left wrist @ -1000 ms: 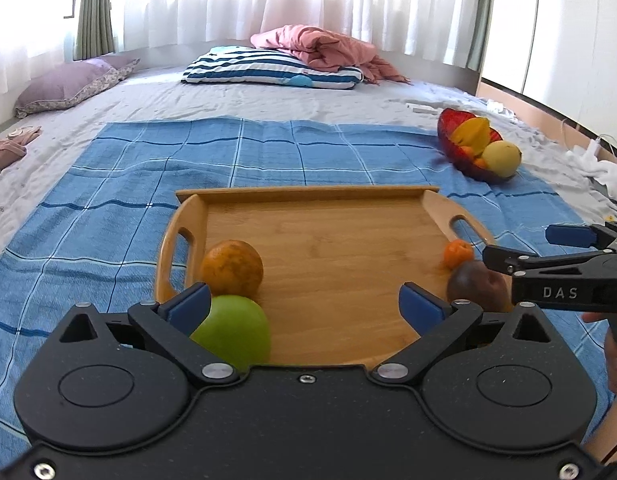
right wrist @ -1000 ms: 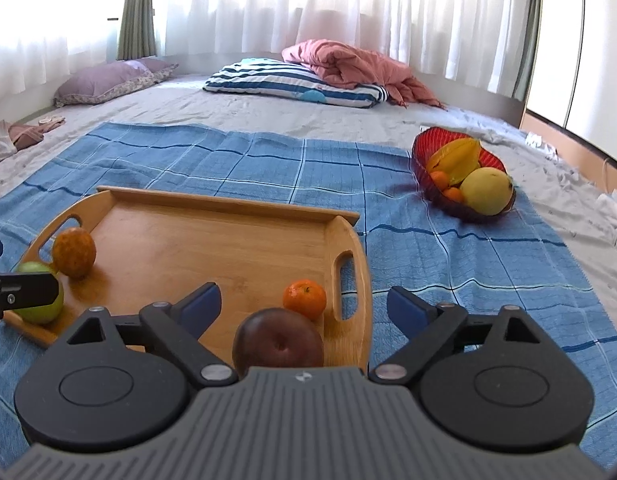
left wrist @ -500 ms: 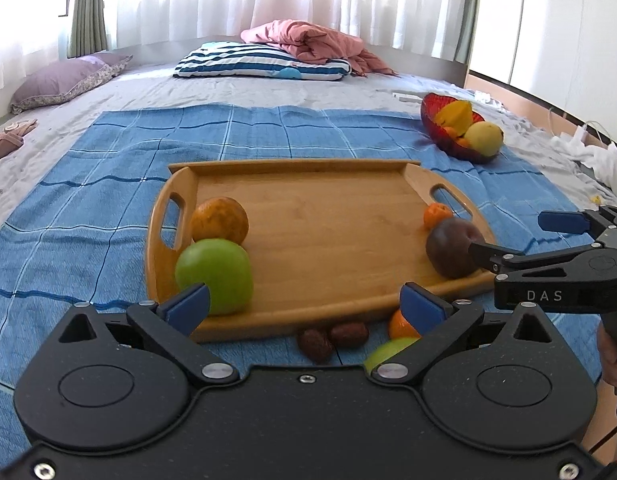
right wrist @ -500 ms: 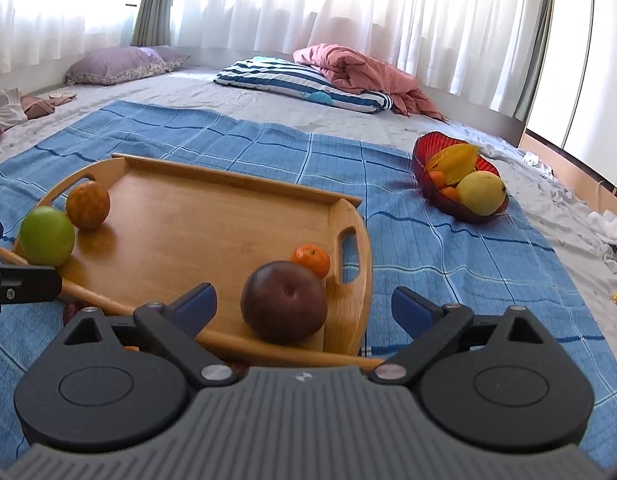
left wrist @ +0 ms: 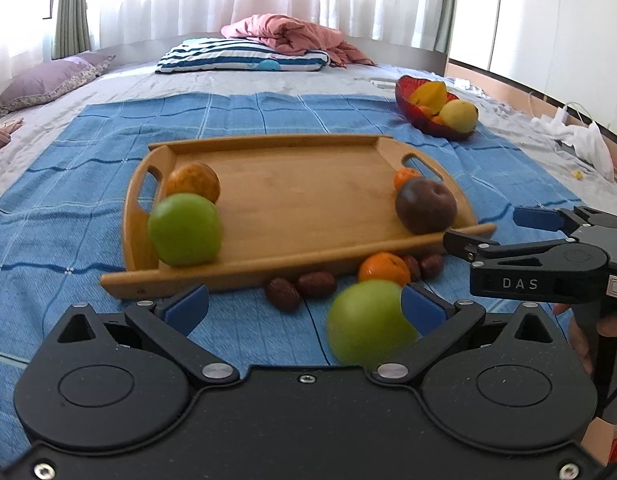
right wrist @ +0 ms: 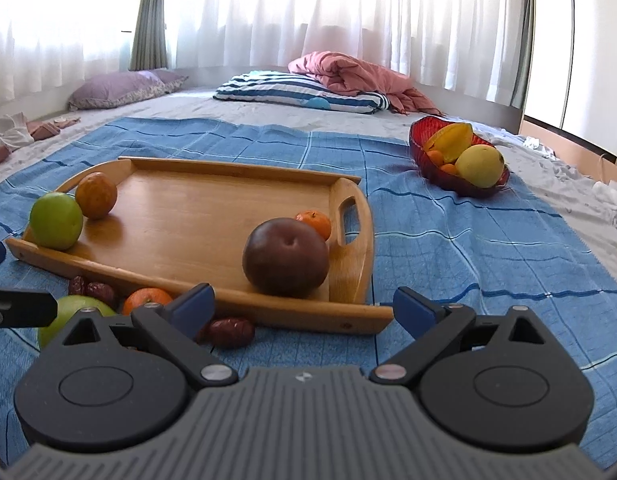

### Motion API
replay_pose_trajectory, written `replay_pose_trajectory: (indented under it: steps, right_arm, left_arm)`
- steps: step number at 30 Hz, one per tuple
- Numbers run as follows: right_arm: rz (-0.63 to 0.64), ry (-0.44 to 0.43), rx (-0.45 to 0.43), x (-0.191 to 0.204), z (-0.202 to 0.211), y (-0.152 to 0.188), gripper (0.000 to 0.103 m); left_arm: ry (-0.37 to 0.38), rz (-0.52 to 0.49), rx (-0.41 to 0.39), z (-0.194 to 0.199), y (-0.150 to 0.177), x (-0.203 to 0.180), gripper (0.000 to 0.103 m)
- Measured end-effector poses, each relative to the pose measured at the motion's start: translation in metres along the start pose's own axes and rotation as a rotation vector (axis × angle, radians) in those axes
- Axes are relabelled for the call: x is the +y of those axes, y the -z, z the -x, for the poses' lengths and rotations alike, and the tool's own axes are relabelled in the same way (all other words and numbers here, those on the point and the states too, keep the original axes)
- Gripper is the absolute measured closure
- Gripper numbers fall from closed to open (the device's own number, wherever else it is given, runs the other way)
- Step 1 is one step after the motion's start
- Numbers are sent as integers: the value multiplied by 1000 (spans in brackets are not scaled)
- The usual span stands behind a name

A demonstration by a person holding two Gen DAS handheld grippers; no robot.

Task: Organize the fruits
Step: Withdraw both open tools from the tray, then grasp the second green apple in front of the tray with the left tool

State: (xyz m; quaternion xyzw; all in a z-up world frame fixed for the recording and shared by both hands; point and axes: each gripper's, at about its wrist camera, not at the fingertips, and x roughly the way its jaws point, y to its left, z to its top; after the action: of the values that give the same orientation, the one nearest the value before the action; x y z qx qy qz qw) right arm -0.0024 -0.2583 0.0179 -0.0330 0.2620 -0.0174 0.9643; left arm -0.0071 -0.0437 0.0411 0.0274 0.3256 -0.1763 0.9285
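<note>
The left gripper (left wrist: 304, 304) hung wide open over the blue blanket (left wrist: 68, 168). A wooden tray (left wrist: 292, 184) sat on it. On the tray were a green apple (left wrist: 184, 229), an orange (left wrist: 193, 181), a dark plum (left wrist: 426, 206) and a small tangerine (left wrist: 405, 178). In front of the tray lay brown dates (left wrist: 300, 289), another tangerine (left wrist: 384, 268) and a blurry green apple (left wrist: 370, 322) beside the right finger pad. The right gripper (left wrist: 488, 232) reached in, open. A red bowl (left wrist: 424, 122) of fruit sat far back.

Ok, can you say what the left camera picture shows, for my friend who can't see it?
A wooden tray on a blue blanket holds a green apple, an orange fruit, a dark plum and a tangerine. In front lie another green apple, a tangerine and dates, between the open left tongs.
</note>
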Motion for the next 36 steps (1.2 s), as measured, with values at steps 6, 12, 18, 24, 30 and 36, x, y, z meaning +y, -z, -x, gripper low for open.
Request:
replay_pose_trajectory:
  steps: [6, 12, 18, 24, 30, 36]
  right_arm:
    - [30, -20, -25, 3, -2, 13, 2]
    - [14, -36, -10, 4, -11, 24, 2]
    - [2, -35, 1, 5, -17, 30, 3]
    - [-2, -42, 17, 5, -23, 35, 3]
    - [-24, -55, 23, 3, -26, 38, 3]
    - [-36, -62, 22, 2, -27, 39, 3]
  left_arm:
    - [19, -9, 14, -2, 8, -12, 1]
    - [36, -16, 33, -8, 13, -21, 11]
    - [40, -12, 52, -14, 15, -26, 23]
    - [63, 11, 73, -20, 17, -28, 33]
    - [70, 30, 92, -27, 20, -29, 41]
    - [70, 42, 94, -29, 19, -31, 48]
